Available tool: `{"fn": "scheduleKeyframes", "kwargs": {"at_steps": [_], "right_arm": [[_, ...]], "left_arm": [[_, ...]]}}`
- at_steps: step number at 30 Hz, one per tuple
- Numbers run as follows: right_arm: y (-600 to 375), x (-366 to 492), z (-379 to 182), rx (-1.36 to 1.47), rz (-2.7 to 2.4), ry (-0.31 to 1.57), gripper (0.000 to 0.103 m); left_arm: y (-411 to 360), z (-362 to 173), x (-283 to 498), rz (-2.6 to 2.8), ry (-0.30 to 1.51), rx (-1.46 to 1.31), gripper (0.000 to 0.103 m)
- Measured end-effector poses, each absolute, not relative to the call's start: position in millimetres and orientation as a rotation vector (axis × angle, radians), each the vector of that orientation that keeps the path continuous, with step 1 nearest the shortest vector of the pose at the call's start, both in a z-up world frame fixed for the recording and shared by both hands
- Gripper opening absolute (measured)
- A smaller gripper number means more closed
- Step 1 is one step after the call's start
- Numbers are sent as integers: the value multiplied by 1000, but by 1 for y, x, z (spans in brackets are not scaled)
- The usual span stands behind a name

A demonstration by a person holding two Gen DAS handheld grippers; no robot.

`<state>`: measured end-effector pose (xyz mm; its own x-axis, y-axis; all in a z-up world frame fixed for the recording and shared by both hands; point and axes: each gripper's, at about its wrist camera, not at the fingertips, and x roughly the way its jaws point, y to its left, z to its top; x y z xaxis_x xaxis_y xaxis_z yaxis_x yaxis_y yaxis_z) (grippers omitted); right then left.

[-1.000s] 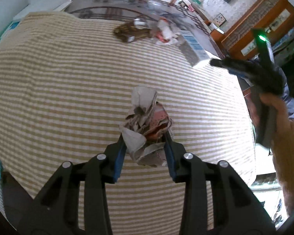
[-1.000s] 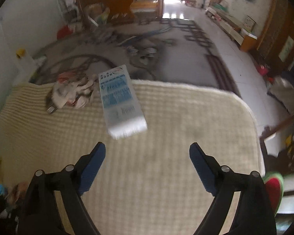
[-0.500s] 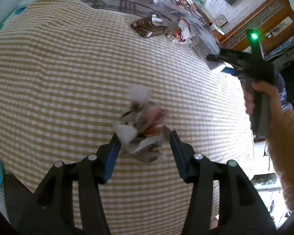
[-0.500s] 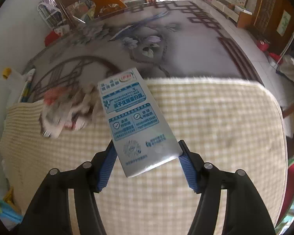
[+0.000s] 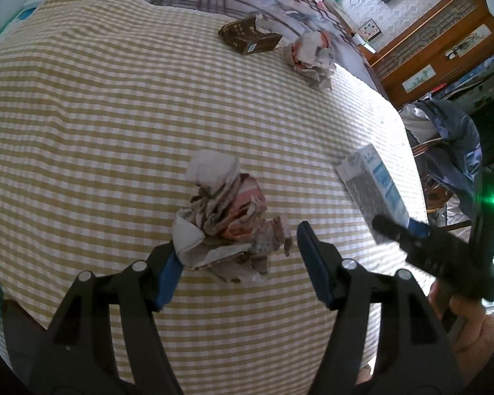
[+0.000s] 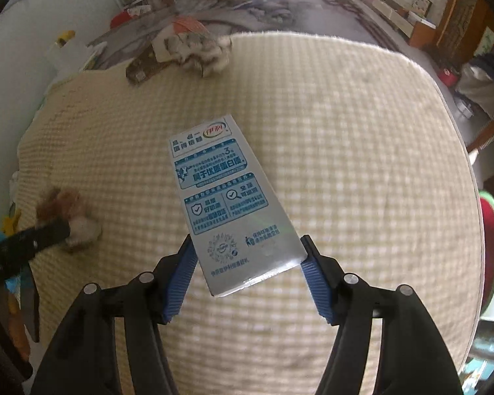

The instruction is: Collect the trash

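Note:
A crumpled paper wad (image 5: pixel 225 220) lies on the checked tablecloth (image 5: pixel 98 98) between the fingers of my left gripper (image 5: pixel 237 240). Its jaws are opening: the left pad still brushes the wad, while the right pad stands clear of it. My right gripper (image 6: pixel 247 243) has a white-and-blue milk carton (image 6: pixel 224 191) between its pads, lifted off the cloth. These jaws are easing open slightly, but both pads still press the carton's sides. In the left wrist view the carton (image 5: pixel 372 191) hangs at the right. The wad (image 6: pixel 72 217) also shows in the right wrist view.
A brown box (image 5: pixel 248 36) and a second crumpled wad (image 5: pixel 311 56) lie at the far edge of the table. A chair draped with clothes (image 5: pixel 451 138) stands past the right edge. A patterned floor lies beyond.
My left jaws widened and let the wad settle on the cloth. My right jaws closed around the carton, lifted it and carried it over toward the left gripper.

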<state>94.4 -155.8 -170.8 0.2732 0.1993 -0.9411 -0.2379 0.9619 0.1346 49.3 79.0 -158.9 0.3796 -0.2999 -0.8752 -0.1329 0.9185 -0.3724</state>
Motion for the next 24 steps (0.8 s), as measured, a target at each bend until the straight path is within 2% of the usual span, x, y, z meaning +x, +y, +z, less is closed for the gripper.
{"fn": "scheduleKeyframes", "kwargs": {"at_steps": [5,7,9,10,11,14,24], "right_arm": [[-146,93,-166,-68,293,1231,73],[-143,97,-162,-86,286,1204,81],[-139,101,-159,-84,287,1191,81],[-138,104,-160,-83,288,1191,81],[-135,105,-160,-86,289,1190,81],[-130,106,-163,-98,293,1193,81],[-131,107,-171,-122,275,1202,81]], "left_arm": [[79,-160,48,-106,1185,-405,63],[77,-161,49,-103,1186,-393,63],[75,-163,50,-105,1191,-385,63],[74,-165,50,-104,1196,-383,58],[75,-166,51,-102,1198,-384,48],[77,-164,49,-88,1190,-393,38],[74,-136,42,-105,1118,-405,36]]}}
